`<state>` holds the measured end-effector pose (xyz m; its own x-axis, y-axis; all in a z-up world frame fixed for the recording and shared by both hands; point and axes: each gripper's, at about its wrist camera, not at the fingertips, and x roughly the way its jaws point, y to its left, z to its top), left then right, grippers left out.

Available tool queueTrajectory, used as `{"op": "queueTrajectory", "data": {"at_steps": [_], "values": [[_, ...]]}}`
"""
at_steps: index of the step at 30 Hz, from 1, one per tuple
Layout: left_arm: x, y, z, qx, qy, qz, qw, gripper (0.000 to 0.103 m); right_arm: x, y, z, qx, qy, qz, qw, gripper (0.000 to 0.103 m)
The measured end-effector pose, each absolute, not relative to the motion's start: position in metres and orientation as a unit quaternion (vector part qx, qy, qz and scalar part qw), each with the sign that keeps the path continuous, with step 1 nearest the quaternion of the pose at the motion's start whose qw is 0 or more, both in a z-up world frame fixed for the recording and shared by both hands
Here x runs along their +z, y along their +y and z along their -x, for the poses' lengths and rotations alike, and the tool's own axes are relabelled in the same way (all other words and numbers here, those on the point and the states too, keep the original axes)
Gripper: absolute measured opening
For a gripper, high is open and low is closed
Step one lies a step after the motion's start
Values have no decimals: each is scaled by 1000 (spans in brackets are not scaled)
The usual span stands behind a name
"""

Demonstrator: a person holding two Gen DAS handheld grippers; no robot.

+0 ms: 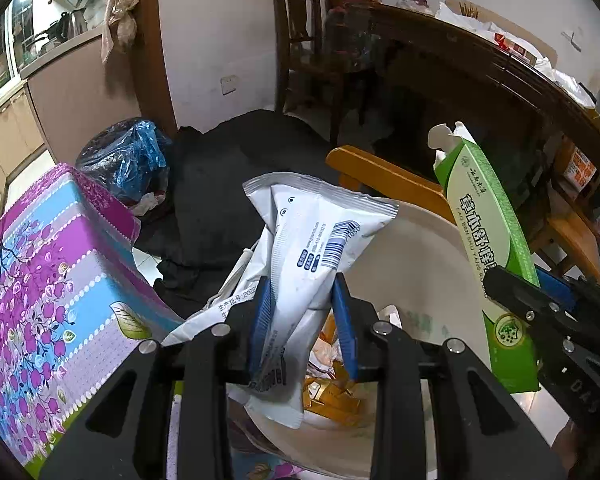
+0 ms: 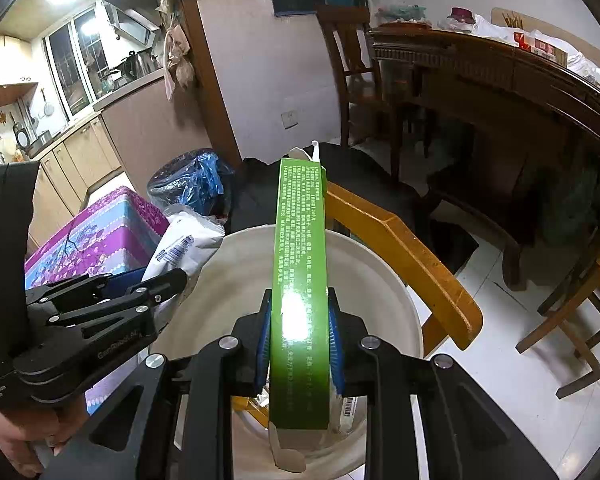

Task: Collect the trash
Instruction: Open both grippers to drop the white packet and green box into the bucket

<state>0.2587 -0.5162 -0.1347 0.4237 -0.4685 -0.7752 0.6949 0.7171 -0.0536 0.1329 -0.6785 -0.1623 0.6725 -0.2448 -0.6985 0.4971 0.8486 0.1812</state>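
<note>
My left gripper (image 1: pixel 302 292) is shut on a crumpled white plastic wrapper (image 1: pixel 320 236) with a blue barcode, held over the open white bucket (image 1: pixel 428 264). Orange and white scraps (image 1: pixel 332 396) lie at the bucket's bottom. My right gripper (image 2: pixel 299 300) is shut on a long green carton (image 2: pixel 300 264) with an open white flap, also above the white bucket (image 2: pixel 380 280). In the left wrist view the green carton (image 1: pixel 488 232) and the right gripper (image 1: pixel 540 304) show at the right. The right wrist view shows the left gripper (image 2: pixel 140 284) and the white wrapper (image 2: pixel 184 244) at the left.
A purple and blue flowered surface (image 1: pixel 52 280) lies left of the bucket. Behind it are a bag-lined bin (image 1: pixel 128 160), a dark cloth (image 1: pixel 236 168) and an orange wooden chair rail (image 2: pixel 404 256). A dark wooden table (image 2: pixel 500 80) and chairs (image 2: pixel 572 308) fill the right. A hand (image 2: pixel 28 432) holds the left gripper.
</note>
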Motion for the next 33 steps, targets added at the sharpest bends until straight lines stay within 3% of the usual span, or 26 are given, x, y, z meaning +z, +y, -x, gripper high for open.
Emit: {"op": "queueTrajectory", "data": {"at_steps": [25,31,33], "values": [[-138,-524,-255,-348,412,-161,826,30,-168,-673,-133,-206,351,-187,894,25],[-142,-522,-256,-345,418,-165,824,34,-171,-673,-133,-203,353,-189,893,25],[-145,-522,-259,-341,424,-165,823,44,-173,-671,-133,-203,353,-192,893,25]]}}
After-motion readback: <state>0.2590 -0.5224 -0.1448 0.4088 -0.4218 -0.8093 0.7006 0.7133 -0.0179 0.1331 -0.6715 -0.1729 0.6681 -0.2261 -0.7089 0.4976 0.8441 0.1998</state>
